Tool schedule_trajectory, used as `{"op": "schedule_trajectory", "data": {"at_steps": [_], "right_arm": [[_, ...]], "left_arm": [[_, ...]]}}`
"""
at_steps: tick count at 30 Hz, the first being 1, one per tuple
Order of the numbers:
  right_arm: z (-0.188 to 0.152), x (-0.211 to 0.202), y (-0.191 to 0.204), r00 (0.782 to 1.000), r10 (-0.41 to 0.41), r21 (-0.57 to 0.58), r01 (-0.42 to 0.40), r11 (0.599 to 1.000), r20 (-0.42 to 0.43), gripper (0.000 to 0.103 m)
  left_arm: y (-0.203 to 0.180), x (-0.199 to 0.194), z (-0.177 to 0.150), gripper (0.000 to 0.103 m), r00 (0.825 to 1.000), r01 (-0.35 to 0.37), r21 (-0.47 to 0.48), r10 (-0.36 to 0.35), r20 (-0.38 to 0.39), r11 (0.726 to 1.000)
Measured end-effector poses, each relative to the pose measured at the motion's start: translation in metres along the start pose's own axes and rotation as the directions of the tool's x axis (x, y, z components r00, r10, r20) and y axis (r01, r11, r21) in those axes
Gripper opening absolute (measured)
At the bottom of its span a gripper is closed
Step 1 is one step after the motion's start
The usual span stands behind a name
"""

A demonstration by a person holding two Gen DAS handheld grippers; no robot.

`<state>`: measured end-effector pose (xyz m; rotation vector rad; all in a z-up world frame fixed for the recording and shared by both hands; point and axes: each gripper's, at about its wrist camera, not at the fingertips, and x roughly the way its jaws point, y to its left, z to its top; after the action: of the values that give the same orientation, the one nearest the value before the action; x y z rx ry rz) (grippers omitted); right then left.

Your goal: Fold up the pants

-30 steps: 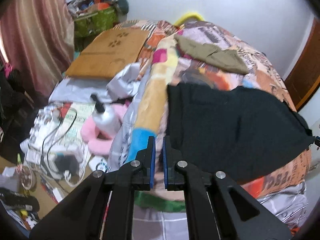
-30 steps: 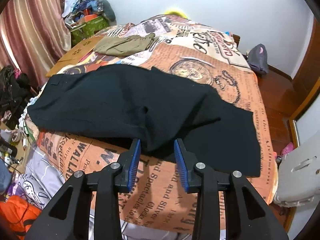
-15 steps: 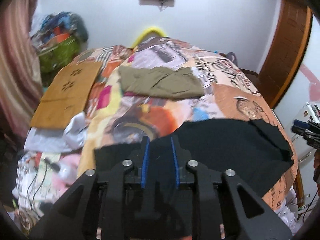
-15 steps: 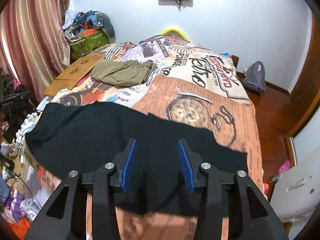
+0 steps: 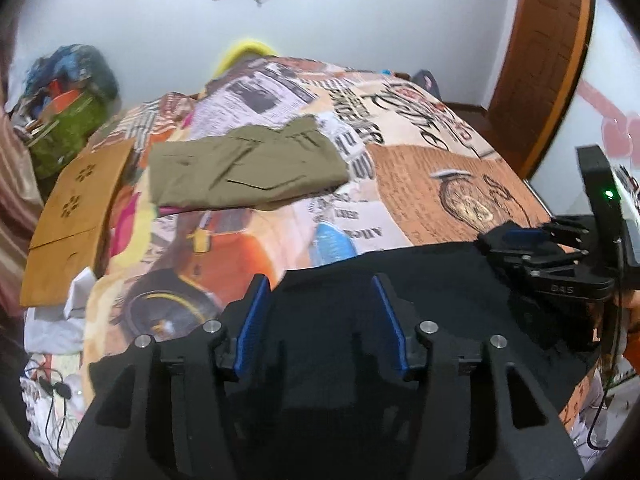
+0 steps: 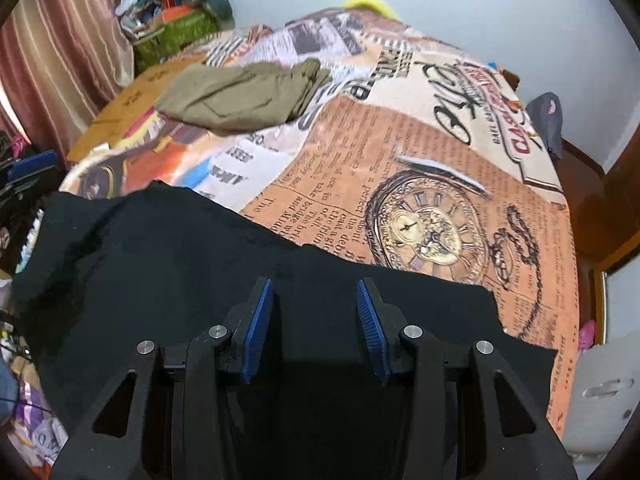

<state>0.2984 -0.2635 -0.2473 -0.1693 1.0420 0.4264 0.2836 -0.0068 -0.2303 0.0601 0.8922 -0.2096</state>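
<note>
On the bed: black pants (image 6: 168, 280) lie flat along the near edge of the bed (image 6: 432, 184), over the newspaper-and-pocket-watch print cover.
Long axis: it runs side to side along that near edge; which end is the waist cannot be told.
Far edge of the cloth: uneven, with a small step near the middle.
Left gripper (image 5: 322, 320): jaws spread wide, blue pads over the black cloth, nothing pinched between them.
Right gripper (image 6: 311, 326): jaws spread likewise, over the pants toward the bed's right side; contact with the cloth cannot be told.
Second garment: olive pants (image 5: 244, 168), folded, lie toward the far left of the bed, well apart from the black pair.
Left edge: a brown cardboard sheet (image 5: 76, 208) rests there.
Room: pale wall, striped curtain (image 6: 60, 52) at left, a heap of bags (image 6: 176, 20) in the far left corner, wooden door (image 5: 540, 60) at right.
</note>
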Motion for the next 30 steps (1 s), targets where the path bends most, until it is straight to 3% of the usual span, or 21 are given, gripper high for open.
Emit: {"op": "schedule_trajectory", "data": {"at_steps": [3, 7, 9, 14, 19, 25, 30], "right_arm": [[0.001, 0.011, -0.001, 1.0, 0.006, -0.021, -0.007, 1.0, -0.031, 0.036], [0.002, 0.007, -0.006, 0.999, 0.038, -0.021, -0.039, 0.999, -0.019, 0.01], [0.001, -0.004, -0.009, 0.999, 0.028, -0.014, -0.028, 1.0, 0.016, 0.006], [-0.011, -0.051, -0.033, 0.991, -0.009, 0.046, 0.003, 0.999, 0.136, 0.006], [-0.046, -0.106, -0.072, 0.973, -0.075, 0.153, 0.042, 0.987, 0.217, 0.006], [-0.098, -0.146, -0.11, 0.962, -0.139, 0.272, 0.072, 0.959, 0.234, 0.005], [-0.149, -0.139, -0.135, 0.974, -0.15, 0.377, 0.077, 0.923, 0.167, 0.005]], "left_arm": [[-0.01, 0.013, 0.003, 0.055, 1.0, 0.02, 0.011, -0.02, -0.015, 1.0], [-0.018, 0.023, 0.005, 0.056, 0.999, 0.025, 0.022, -0.025, -0.032, 0.999], [-0.021, 0.026, 0.006, 0.056, 0.999, 0.026, 0.026, -0.025, -0.041, 0.999], [-0.032, 0.024, 0.006, 0.057, 0.998, 0.036, 0.038, -0.033, -0.058, 0.999], [-0.052, 0.016, 0.01, 0.061, 0.998, 0.046, 0.067, -0.042, -0.056, 0.997], [-0.084, 0.014, 0.014, 0.066, 0.995, 0.085, 0.119, -0.077, -0.069, 0.989], [-0.114, 0.026, 0.015, 0.066, 0.988, 0.12, 0.167, -0.101, -0.118, 0.979]]}}
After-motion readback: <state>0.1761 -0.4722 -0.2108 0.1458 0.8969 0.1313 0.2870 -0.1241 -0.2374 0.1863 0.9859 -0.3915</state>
